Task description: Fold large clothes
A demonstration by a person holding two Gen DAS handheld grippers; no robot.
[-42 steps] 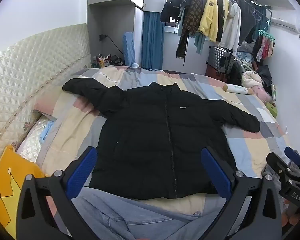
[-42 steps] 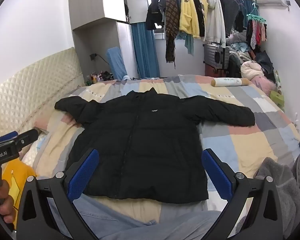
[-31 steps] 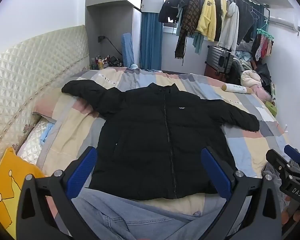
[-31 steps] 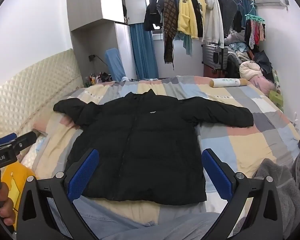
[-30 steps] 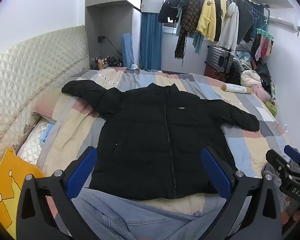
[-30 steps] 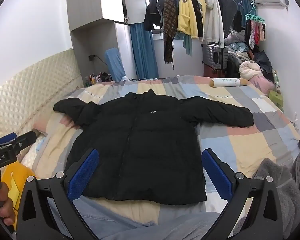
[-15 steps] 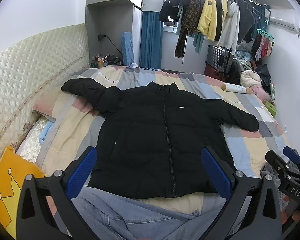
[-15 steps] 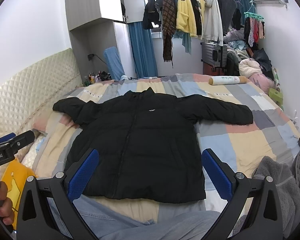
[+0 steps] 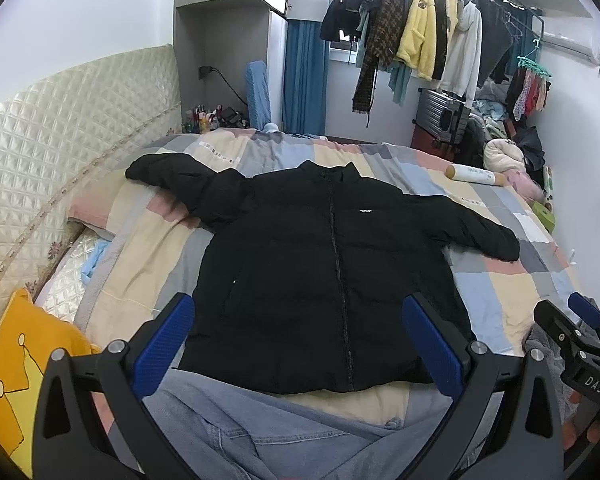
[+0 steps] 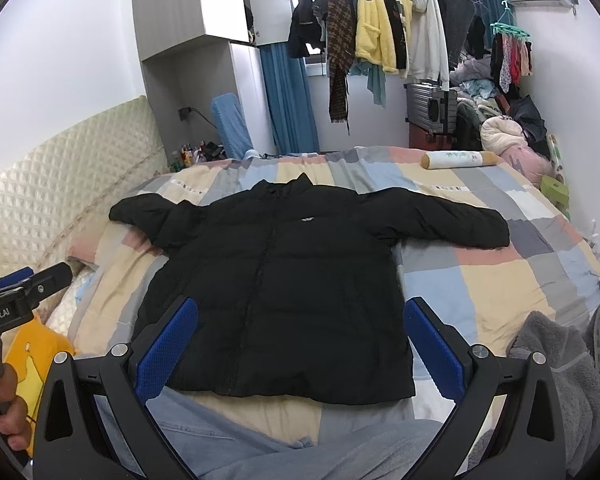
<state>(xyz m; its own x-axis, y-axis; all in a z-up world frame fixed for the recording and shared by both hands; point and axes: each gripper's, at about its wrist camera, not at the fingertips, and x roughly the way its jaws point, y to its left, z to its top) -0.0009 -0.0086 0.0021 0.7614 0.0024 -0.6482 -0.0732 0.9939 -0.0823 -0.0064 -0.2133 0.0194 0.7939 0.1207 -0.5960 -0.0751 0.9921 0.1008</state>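
A black puffer jacket lies flat, front up and zipped, on the bed, with both sleeves spread out to the sides. It also shows in the right wrist view. My left gripper is open and empty, held above the jacket's hem. My right gripper is open and empty, also above the hem. Each gripper shows at the edge of the other's view.
The bed has a patchwork quilt. A yellow pillow lies at the left, a grey fleece garment at the right, a rolled white tube at the far side. A padded headboard is left. Clothes hang on a rack.
Both grippers have drifted slightly; the view has shifted a little. The jacket has not moved and both grippers stay open.
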